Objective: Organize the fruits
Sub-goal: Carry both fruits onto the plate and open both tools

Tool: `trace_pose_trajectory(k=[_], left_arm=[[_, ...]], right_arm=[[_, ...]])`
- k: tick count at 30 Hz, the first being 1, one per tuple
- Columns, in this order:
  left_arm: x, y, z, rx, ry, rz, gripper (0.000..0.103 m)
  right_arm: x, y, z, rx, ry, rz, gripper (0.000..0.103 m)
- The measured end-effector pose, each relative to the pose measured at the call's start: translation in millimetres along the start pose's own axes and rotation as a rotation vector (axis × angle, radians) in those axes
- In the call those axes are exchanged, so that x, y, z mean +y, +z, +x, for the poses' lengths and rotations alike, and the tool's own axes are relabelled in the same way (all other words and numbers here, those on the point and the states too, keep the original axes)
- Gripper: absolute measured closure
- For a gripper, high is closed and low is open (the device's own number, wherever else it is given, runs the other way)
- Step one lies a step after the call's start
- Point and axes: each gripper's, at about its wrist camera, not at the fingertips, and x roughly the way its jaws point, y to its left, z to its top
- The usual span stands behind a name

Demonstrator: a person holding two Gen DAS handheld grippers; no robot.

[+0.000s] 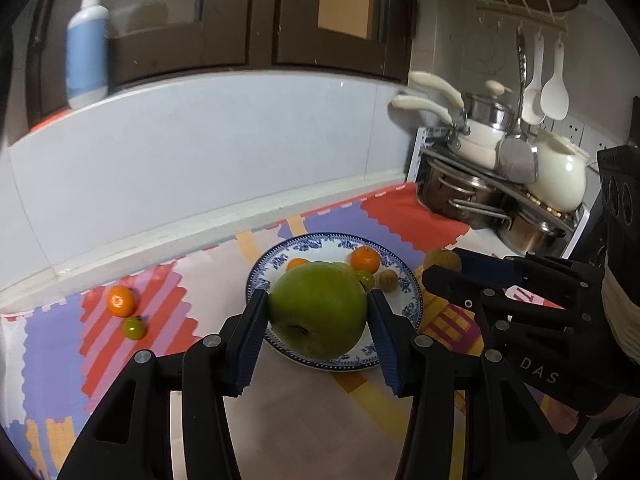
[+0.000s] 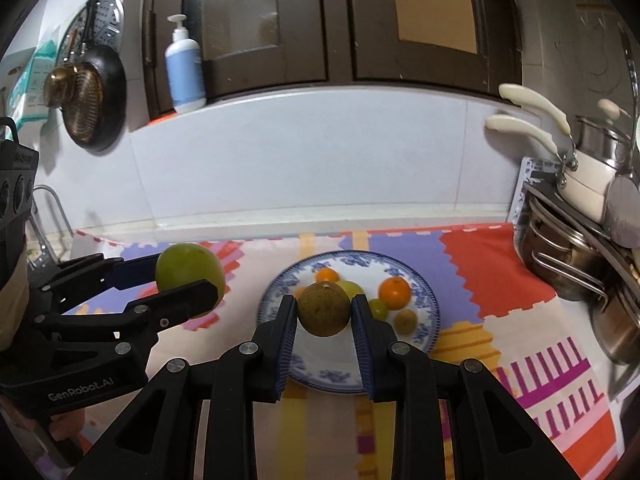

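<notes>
- Premises: a home kitchen.
- Dark wooden cabinet doors (image 2: pixel 304 20) run above a pale tiled wall (image 2: pixel 304 160).
- Pump bottle (image 2: pixel 185 68) stands on the ledge under the cabinets.
- Corner rack (image 1: pixel 500 184) carries stacked steel pots and white pans with cream handles; a white teapot (image 1: pixel 560 176) sits beside them.
- White spoons (image 1: pixel 554 92) hang from hooks on a rail.
- Dark pan and strainer (image 2: pixel 90 96) hang on the left wall.
- Counter is covered by a patterned mat (image 2: pixel 500 280); a blue-and-white plate (image 2: pixel 424 292) of fruit rests on it.
</notes>
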Motion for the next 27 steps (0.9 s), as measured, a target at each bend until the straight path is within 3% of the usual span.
trace_pose_trajectory(k=[12,27], left_arm=[[-4,-10,70,0.129,-0.018,0.009,0.054],[-4,-18,121,0.224,-0.028,0.019,0.053]], right_arm=[[-37,-16,56,0.11,0.008,0.028,0.074],[-55,-32,105,0.213,0.014,0.056,0.074]])
